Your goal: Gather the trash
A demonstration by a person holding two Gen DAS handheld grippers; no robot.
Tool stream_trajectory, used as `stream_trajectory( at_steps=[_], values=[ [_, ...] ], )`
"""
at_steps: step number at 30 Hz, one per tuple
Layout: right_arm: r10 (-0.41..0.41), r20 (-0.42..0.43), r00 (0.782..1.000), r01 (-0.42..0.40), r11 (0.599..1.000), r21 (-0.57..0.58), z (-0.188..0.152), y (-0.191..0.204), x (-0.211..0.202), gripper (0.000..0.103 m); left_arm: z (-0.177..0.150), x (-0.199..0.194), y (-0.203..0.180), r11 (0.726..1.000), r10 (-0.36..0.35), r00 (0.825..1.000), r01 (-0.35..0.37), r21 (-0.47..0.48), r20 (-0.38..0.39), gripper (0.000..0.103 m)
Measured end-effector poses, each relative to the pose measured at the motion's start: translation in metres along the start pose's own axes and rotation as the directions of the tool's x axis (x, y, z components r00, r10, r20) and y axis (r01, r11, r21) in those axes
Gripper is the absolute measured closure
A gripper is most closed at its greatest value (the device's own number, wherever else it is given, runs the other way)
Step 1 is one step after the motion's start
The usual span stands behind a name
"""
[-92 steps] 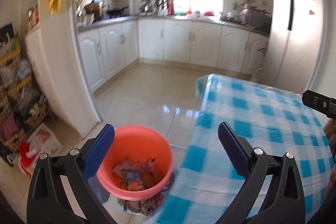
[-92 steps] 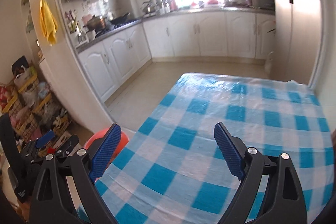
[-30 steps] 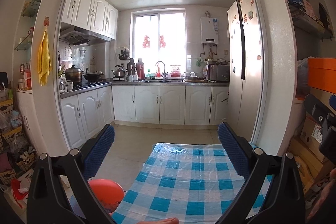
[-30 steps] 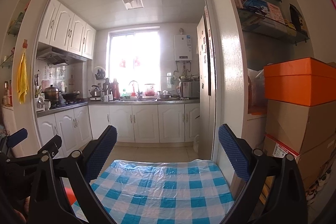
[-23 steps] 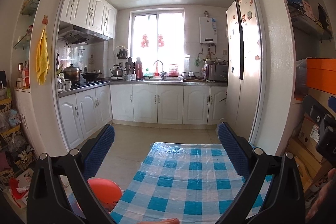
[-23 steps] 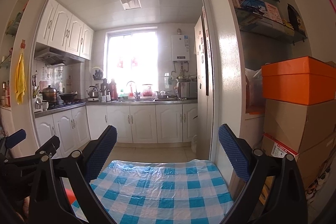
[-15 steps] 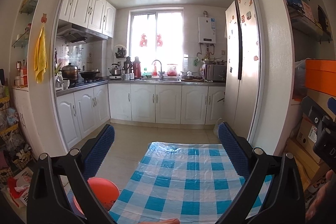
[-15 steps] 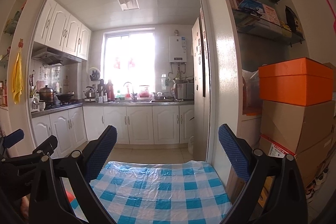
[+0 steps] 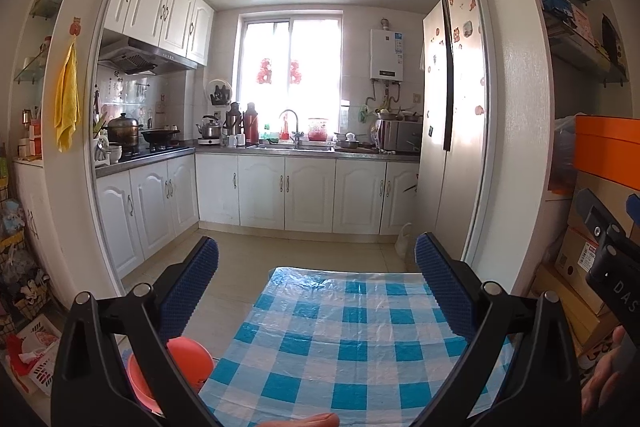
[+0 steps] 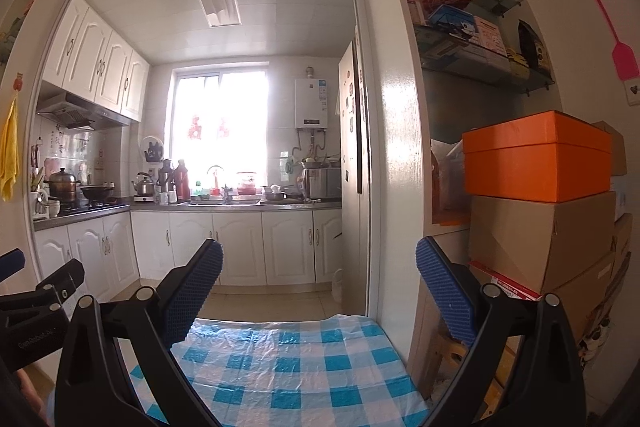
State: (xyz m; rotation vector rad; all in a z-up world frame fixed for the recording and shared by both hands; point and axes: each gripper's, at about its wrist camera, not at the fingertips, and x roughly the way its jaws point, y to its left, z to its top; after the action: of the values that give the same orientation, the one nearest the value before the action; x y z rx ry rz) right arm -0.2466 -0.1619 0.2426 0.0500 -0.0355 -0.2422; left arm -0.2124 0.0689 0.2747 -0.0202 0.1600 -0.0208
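Observation:
An orange trash bin [image 9: 188,367] stands on the floor left of the table, partly hidden behind my left gripper's finger; its contents do not show. The table carries a blue-and-white checked cloth [image 9: 352,339], which also shows in the right wrist view [image 10: 280,367], with no trash visible on it. My left gripper [image 9: 316,287] is open and empty, held above the table's near end. My right gripper [image 10: 318,291] is open and empty, level with it. The left gripper's body [image 10: 36,303] shows at the right wrist view's left edge.
Stacked cardboard boxes [image 10: 540,235] topped by an orange box [image 10: 536,155] stand right of the table. A white fridge [image 9: 452,131] and white kitchen cabinets [image 9: 288,191] lie beyond. Baskets of clutter [image 9: 24,291] sit on the floor at left.
Both grippers have tilted up and pulled back from over the bin and table to a level view of the kitchen. In the last second they drifted only slightly. Both stayed open.

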Motion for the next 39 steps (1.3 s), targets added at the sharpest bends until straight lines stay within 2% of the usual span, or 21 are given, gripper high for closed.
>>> stream_trajectory(
  at_steps=[4,7,12,16,21,39],
  values=[
    [-0.016,0.014,1.000,0.016,1.000,0.004,-0.005,0.000,0.003,0.007,-0.001,0.001,-0.001,1.000,0.002,1.000,-0.002,0.002,0.002,0.004],
    [-0.015,-0.007,1.000,0.016,1.000,0.016,-0.013,0.000,0.011,0.007,-0.003,0.007,-0.004,1.000,-0.001,1.000,0.001,0.000,-0.007,0.004],
    [0.008,-0.126,0.992,-0.006,1.000,0.009,-0.038,0.007,0.040,0.007,-0.016,0.026,-0.009,1.000,-0.011,0.999,0.011,0.005,-0.045,0.004],
    [0.030,-0.254,0.967,-0.030,1.000,0.002,-0.070,0.015,0.069,0.007,-0.031,0.043,-0.008,1.000,-0.008,0.995,0.008,0.004,-0.094,0.004],
    [0.033,-0.324,0.945,-0.043,0.999,-0.022,-0.097,0.025,0.084,0.007,-0.050,0.064,-0.005,1.000,0.005,0.988,-0.004,0.003,-0.154,0.004],
    [0.025,-0.347,0.937,-0.041,0.998,-0.041,-0.108,0.034,0.099,0.007,-0.070,0.091,-0.003,1.000,0.014,0.975,-0.015,-0.003,-0.222,0.004]
  ],
)
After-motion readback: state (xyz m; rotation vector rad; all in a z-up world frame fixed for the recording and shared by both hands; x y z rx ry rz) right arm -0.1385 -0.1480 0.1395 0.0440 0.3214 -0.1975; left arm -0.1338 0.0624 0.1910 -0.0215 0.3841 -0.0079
